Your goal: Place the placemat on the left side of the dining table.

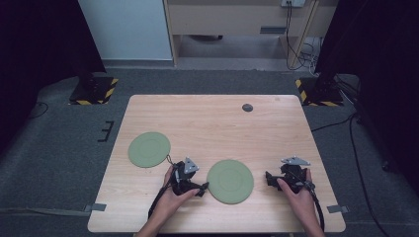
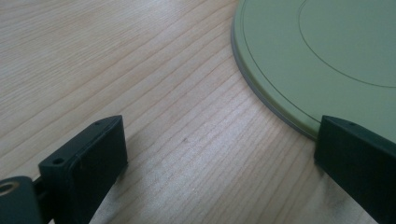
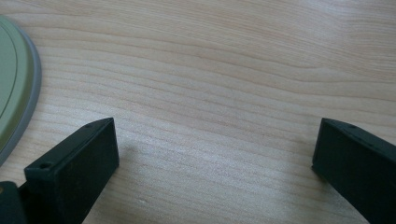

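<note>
On the left part of the desk (image 1: 207, 118) a green plate (image 1: 149, 149) lies flat, well apart from both hands. To its right, the person's left hand (image 1: 173, 195) comes in from the bottom edge, the forearm angled up and to the right, fingers wrapped around the left hand-held gripper (image 1: 202, 187), which points right toward a second green plate (image 1: 230, 181) near the front middle of the desk. In the left gripper view, this hand-held gripper (image 2: 219, 154) has its jaws spread wide and holds nothing; one jaw hangs over bare wood, while the other sits at the rim of the second green plate (image 2: 327, 56), though whether it touches the rim is hard to tell. Further right, the right hand (image 1: 296, 190) reaches in from the bottom, its forearm angled up and to the left, gripping the right hand-held gripper (image 1: 269, 178), which points left at the same plate from near its other side. In the right gripper view, this hand-held gripper (image 3: 215, 149) is also wide open and empty over bare wood, with the plate's edge (image 3: 18, 93) at the far left, clear of the jaws.
</note>
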`<state>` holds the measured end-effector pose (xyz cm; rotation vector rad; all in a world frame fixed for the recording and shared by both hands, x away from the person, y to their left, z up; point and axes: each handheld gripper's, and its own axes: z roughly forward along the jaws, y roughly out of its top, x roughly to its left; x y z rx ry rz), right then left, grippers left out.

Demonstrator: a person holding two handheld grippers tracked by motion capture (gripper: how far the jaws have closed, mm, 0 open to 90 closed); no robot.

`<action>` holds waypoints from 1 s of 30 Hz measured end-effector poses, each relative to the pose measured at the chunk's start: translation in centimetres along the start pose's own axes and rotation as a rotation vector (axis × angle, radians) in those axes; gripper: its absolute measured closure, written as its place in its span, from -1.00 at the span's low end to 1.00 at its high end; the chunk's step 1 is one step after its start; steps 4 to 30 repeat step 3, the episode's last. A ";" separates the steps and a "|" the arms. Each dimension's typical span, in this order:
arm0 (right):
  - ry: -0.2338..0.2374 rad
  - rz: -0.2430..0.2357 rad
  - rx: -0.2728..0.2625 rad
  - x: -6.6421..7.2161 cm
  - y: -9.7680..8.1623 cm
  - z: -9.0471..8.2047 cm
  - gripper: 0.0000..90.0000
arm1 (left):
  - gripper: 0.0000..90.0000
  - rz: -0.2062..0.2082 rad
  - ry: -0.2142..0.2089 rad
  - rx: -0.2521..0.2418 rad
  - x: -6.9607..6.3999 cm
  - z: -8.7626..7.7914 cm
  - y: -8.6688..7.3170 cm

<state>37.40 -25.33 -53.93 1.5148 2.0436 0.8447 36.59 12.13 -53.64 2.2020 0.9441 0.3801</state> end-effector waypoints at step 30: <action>-0.001 0.003 0.001 0.1 0.0 0.0 -0.98 | -0.97 -0.001 0.001 0.000 0.0 0.0 0.0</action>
